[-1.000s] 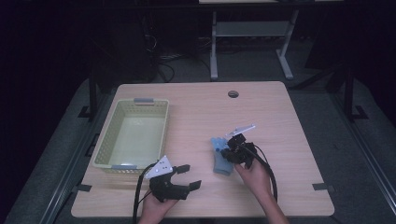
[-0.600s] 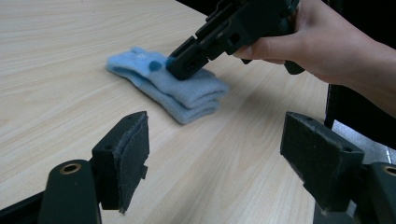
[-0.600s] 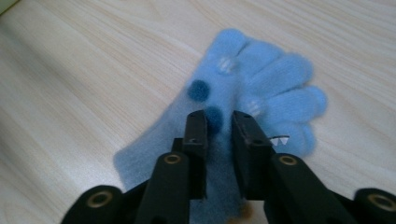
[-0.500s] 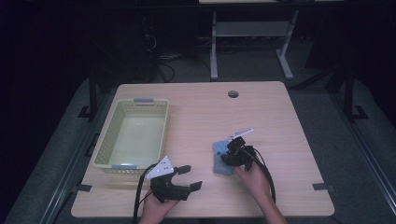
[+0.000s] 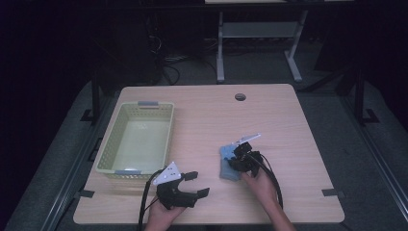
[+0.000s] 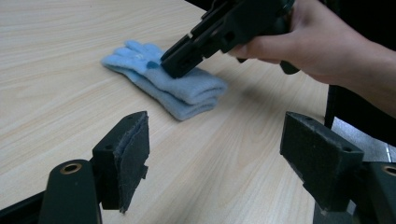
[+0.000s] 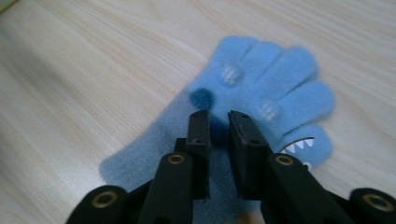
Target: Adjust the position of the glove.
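Note:
A light blue knitted glove (image 5: 225, 162) lies flat on the wooden table (image 5: 207, 120), right of centre near the front. Its fingers and a toothed monster face show in the right gripper view (image 7: 280, 93). My right gripper (image 7: 219, 128) rests on the glove's palm, its jaws drawn close with a pinch of fabric between them; the left gripper view catches its tip (image 6: 175, 63) pressing the glove (image 6: 187, 91). My left gripper (image 5: 197, 184) sits at the front edge, left of the glove, jaws wide apart and empty.
A pale yellow-green plastic basket (image 5: 139, 104) stands empty on the table's left half. A round cable hole (image 5: 240, 96) is at the back. Dark floor and a white table frame (image 5: 260, 33) lie beyond the far edge.
My right gripper has eased a little toward the near edge and settled on the glove. The left gripper and the basket have not moved.

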{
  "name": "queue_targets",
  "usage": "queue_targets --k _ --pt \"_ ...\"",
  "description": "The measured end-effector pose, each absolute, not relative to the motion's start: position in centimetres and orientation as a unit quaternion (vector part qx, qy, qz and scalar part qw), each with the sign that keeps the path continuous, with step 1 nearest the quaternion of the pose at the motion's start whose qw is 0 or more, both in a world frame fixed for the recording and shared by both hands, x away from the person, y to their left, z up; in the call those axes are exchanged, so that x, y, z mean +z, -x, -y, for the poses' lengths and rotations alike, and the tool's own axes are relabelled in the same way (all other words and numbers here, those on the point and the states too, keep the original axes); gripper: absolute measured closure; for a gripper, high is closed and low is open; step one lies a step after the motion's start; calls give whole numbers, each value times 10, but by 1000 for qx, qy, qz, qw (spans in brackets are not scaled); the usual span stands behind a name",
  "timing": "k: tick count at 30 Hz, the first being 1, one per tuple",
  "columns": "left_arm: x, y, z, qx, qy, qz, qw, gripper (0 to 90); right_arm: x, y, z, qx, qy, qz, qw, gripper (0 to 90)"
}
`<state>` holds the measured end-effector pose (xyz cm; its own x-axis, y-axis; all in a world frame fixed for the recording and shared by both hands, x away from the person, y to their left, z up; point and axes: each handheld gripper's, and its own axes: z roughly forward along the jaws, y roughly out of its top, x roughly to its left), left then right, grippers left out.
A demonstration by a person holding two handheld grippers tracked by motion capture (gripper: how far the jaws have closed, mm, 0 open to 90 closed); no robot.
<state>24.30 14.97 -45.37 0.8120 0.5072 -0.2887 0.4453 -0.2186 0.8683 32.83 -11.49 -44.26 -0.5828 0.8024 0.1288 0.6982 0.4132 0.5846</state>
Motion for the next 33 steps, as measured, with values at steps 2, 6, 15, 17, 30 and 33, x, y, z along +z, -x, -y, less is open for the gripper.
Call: queue_targets --k 2,6,15,17,30,33 --pt "-455 -245 -149 27 -779 -313 543 242 -439 -327 119 311 -458 -828 84 683" --pt "-454 -249 -142 28 -778 -325 538 242 -435 -325 131 330 -474 -813 72 604" --pt "-448 -264 -121 15 -775 -354 523 243 -431 -318 159 366 -504 -780 51 453" --pt "-447 -271 -115 2 -767 -369 524 245 -432 -317 164 373 -513 -772 39 442" --pt "-456 -308 -97 -83 -738 -452 494 268 -449 -314 188 418 -556 -717 -41 398" --pt "-459 -313 -94 -103 -732 -468 484 271 -453 -313 190 422 -562 -709 -59 399"
